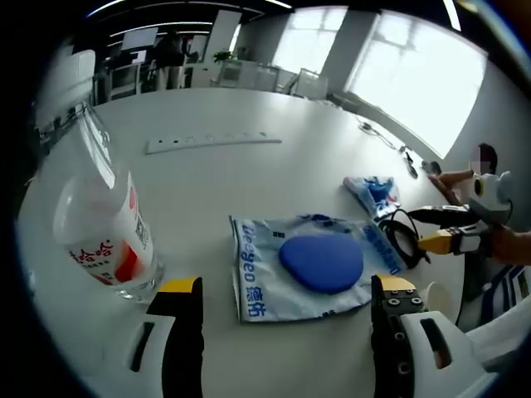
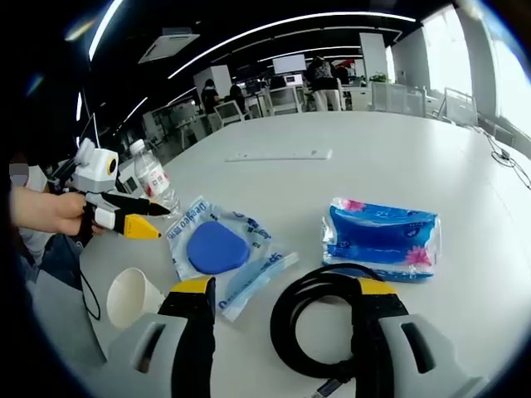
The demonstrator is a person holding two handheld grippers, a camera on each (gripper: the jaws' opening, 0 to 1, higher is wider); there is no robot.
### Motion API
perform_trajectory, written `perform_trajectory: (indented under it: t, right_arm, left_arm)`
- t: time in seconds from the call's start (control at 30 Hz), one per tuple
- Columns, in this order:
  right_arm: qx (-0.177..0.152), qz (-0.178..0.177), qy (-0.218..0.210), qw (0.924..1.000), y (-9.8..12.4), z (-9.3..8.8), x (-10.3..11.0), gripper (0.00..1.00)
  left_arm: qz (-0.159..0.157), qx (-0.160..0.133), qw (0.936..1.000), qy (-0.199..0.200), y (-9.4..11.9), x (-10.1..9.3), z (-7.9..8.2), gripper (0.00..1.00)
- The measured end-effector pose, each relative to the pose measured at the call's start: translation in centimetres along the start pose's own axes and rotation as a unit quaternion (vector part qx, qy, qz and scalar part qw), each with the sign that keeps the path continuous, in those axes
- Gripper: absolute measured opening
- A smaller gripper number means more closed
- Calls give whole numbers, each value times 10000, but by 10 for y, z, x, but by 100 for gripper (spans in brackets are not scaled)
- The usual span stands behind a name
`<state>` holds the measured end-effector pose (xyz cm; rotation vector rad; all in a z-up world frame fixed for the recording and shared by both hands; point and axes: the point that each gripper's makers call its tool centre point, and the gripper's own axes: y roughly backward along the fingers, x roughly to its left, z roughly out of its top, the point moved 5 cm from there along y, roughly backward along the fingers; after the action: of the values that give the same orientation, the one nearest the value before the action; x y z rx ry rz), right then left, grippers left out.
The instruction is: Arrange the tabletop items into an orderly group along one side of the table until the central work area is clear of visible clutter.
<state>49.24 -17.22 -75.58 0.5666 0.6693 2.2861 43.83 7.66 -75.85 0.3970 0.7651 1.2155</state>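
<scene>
Here the cable coil (image 2: pixel 319 319) lies between the right gripper (image 2: pixel 282 300) jaws.

Left gripper view: low over the white table (image 1: pixel 249 174), facing windows, close to the blue disc (image 1: pixel 321 263) on its wipes pack (image 1: pixel 303 274). Right gripper view: opposite side, facing office interior. Shared: disc (image 2: pixel 216 247), bottle (image 1: pixel 104 224) (image 2: pixel 154 181), tissue pack (image 1: pixel 372 192) (image 2: pixel 382 238), power strip (image 1: pixel 214 142) (image 2: pixel 282 155).
</scene>
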Motion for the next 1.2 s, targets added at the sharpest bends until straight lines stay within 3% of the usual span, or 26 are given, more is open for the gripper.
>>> perform_trajectory:
  t: [0.7,1.2]
  right_arm:
    - [221,511,-106,9984,-22,-3,29,49]
    - [476,716,-402,9955,-28,-14,35,38]
  left_arm:
    - [17,111,9998,152,-10,7,-8,79]
    - [9,142,9995,285,-19,10,-10,75]
